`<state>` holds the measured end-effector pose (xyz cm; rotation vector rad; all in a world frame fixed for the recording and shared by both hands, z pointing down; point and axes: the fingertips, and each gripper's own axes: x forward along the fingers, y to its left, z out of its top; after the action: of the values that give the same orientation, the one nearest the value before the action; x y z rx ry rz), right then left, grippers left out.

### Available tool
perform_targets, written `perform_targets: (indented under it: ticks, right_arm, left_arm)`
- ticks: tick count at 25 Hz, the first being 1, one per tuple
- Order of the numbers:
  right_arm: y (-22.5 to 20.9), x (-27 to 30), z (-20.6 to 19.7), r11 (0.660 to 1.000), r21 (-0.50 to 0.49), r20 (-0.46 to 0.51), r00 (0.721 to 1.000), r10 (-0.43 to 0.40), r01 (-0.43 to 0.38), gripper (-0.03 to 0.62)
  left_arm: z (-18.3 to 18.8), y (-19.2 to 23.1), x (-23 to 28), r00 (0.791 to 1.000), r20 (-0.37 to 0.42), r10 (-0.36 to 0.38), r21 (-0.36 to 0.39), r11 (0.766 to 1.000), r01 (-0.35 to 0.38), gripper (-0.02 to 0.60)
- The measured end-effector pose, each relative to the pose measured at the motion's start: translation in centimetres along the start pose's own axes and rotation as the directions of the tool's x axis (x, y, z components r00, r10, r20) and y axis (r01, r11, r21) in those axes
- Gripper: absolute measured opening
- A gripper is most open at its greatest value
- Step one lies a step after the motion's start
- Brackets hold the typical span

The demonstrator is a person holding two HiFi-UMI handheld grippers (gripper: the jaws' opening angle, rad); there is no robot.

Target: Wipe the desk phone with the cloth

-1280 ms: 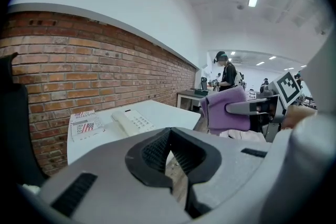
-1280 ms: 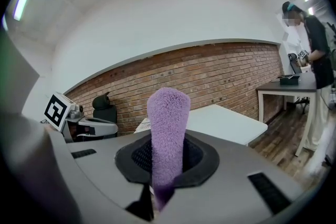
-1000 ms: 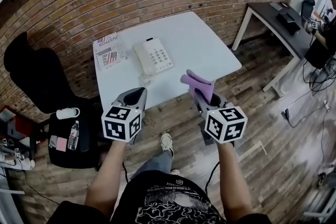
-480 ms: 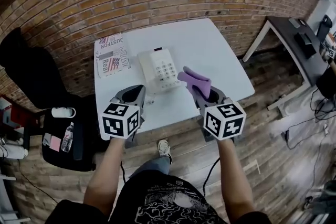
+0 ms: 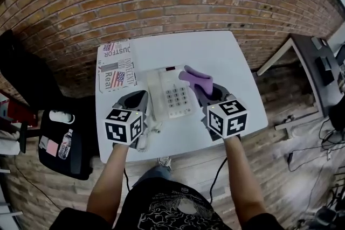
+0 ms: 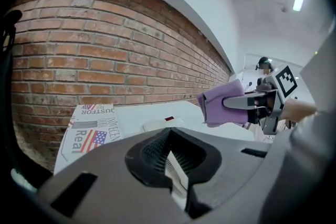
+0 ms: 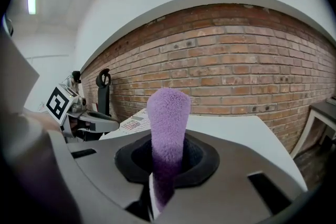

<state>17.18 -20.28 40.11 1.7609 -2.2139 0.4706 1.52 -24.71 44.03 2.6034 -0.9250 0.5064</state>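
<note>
The desk phone [image 5: 171, 95] lies flat in the middle of the white bench [image 5: 215, 54], with its buttons facing up and the handset on its left side. The purple cloth [image 5: 194, 77] hangs just over the phone's far right corner. From the left gripper view it looks lifted off the phone, not rubbing it yet.

The right gripper [image 5: 202, 90] has its jaws pinching the cloth, which sticks out past the tips. The left gripper [image 5: 138, 99] sits near the phone's left side. Its jaws are pressed together at the tips, with nothing between them.

To wipe well, I think the right gripper should come down until the soft end lies on the phone. It should then slide gently along the buttons and the handset. The phone may slip, so the left gripper could rest against its edge to keep it in place. Push softly so the handset does not pop off.

A newspaper [image 5: 115, 64] lies at the bench's far left corner, clear of the phone.
</note>
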Motion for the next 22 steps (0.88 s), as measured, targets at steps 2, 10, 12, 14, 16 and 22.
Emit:
perform_targets:
  ticks: [2,10,12,14,16,22]
  right_arm:
    - [-0.6,1.9,0.7,1.000,-0.024,-0.017,1.000,0.019,-0.020,0.044]
    - [-1.9,7.9,3.2,0.982,-0.160,-0.085,0.993,0.084,-0.097,0.044]
    - [-2.0,9.2,3.6,0.968,-0.219,-0.111,0.989,0.097,-0.120,0.044]
    - [-2.1,10.4,3.9,0.950,-0.277,-0.139,0.984,0.109,-0.144,0.044]
    - [-2.0,11.6,4.0,0.928,-0.328,-0.167,0.978,0.127,-0.177,0.044]
    - [-1.4,14.5,2.5,0.864,-0.408,-0.262,0.944,0.199,-0.296,0.044]
  left_arm:
    - [-0.1,0.8,0.7,1.000,-0.006,0.011,-0.022,1.000,-0.011,0.006]
    - [-0.5,2.1,1.1,0.999,-0.031,0.044,-0.063,0.997,-0.046,0.006]
    - [-0.6,1.9,1.1,0.998,-0.034,0.049,-0.074,0.996,-0.052,0.006]
    - [-0.5,1.7,1.2,0.998,-0.032,0.061,-0.080,0.995,-0.063,0.006]
    - [-0.1,1.8,1.2,0.996,-0.023,0.088,-0.087,0.992,-0.090,0.006]
    - [0.0,1.7,0.9,0.980,-0.004,0.198,-0.142,0.970,-0.197,0.006]
